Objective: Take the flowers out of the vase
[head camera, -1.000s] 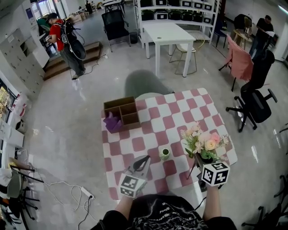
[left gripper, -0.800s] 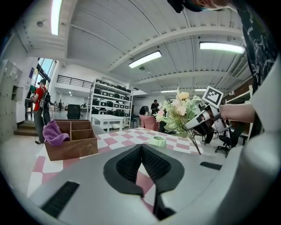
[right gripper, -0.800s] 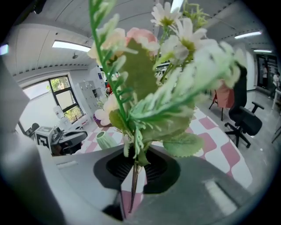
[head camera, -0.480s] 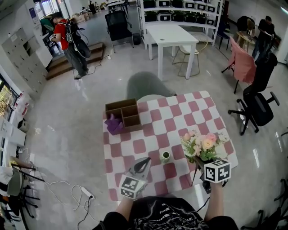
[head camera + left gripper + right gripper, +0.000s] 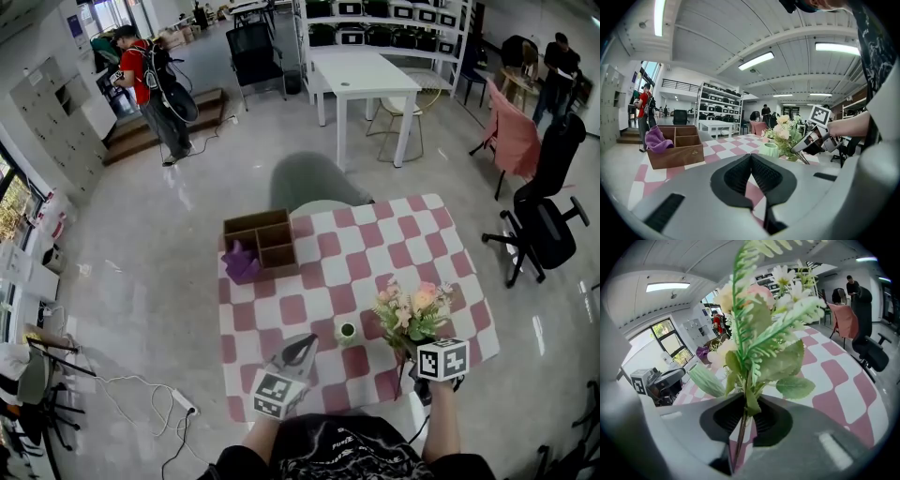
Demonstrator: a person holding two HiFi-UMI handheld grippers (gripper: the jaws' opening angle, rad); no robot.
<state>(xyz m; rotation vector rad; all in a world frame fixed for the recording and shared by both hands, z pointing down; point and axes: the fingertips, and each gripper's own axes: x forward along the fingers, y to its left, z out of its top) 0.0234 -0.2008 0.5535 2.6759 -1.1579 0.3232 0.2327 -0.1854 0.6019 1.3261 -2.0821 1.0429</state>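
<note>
Flowers (image 5: 412,307), seemingly light, artificial and soft on thin stems, are right of the green vase (image 5: 346,330) over the table's (image 5: 309,267) near right part, with the right gripper (image 5: 743,420) clenched on their stems, the firmest place, and the left gripper (image 5: 751,161) closed and empty.

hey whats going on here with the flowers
A person works with a hand-held tool in each hand. The right tool is clamped on the stems of a pink and cream artificial bouquet, already clear of the pale green vase on the pink and white checked table. The left tool is shut and empty.
</note>
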